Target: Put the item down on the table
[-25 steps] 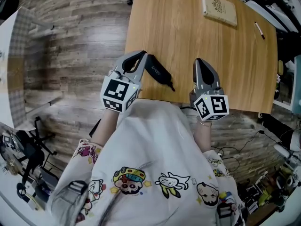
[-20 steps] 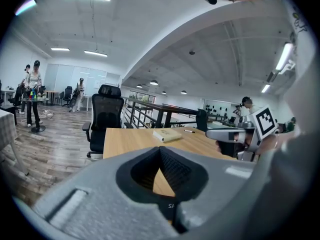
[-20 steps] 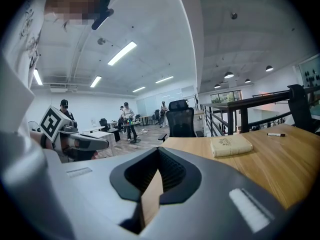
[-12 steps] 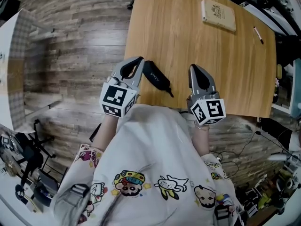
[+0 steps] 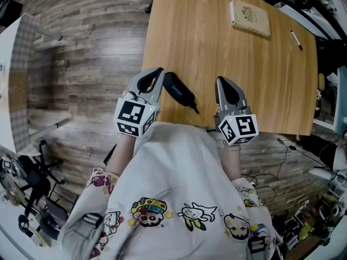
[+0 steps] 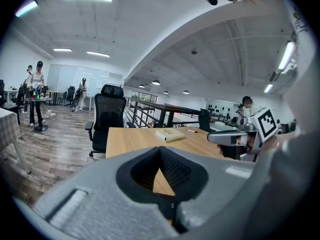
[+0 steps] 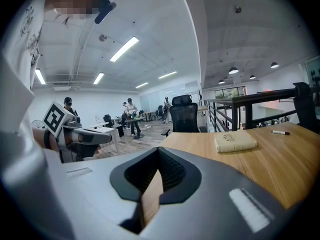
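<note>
The black item (image 5: 180, 91) lies on the worktop (image 5: 217, 37) just right of the closed, empty left tool (image 5: 156, 72), long axis far-left to near-right; the right tool (image 5: 223, 82), likewise closed and empty, sits farther off.

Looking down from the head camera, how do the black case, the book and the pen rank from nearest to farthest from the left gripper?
1. Black case: lying right beside the left gripper, on its right.
2. Book: at the far end of the table, toward the right.
3. Pen: farthest, by the right edge.
</note>
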Motion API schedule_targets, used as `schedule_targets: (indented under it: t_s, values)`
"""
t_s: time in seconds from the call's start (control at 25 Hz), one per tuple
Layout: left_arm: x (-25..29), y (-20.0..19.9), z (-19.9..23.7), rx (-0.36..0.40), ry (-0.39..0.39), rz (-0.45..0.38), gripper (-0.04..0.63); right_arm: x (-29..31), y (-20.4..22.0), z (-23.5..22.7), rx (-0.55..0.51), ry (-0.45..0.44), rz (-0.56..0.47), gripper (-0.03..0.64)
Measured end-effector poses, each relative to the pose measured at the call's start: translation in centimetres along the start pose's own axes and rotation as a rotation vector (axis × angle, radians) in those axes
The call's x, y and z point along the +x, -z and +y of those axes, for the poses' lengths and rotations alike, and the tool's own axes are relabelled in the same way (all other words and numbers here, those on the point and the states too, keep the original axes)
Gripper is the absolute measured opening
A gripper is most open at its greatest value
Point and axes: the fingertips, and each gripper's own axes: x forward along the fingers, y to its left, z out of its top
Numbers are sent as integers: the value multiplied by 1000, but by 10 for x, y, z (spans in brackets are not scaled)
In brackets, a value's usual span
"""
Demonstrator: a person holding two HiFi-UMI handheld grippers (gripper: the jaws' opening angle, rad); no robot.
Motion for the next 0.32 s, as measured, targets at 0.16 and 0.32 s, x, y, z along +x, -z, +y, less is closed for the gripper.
schedule_targets:
  t_s: [0.16, 0.32]
  values:
    - [4, 2, -2, 2, 4, 3, 0, 1, 3, -2, -2, -7, 3, 9]
    - [3, 4, -2, 3, 5, 9, 0, 2, 5, 0, -3, -14, 8, 9]
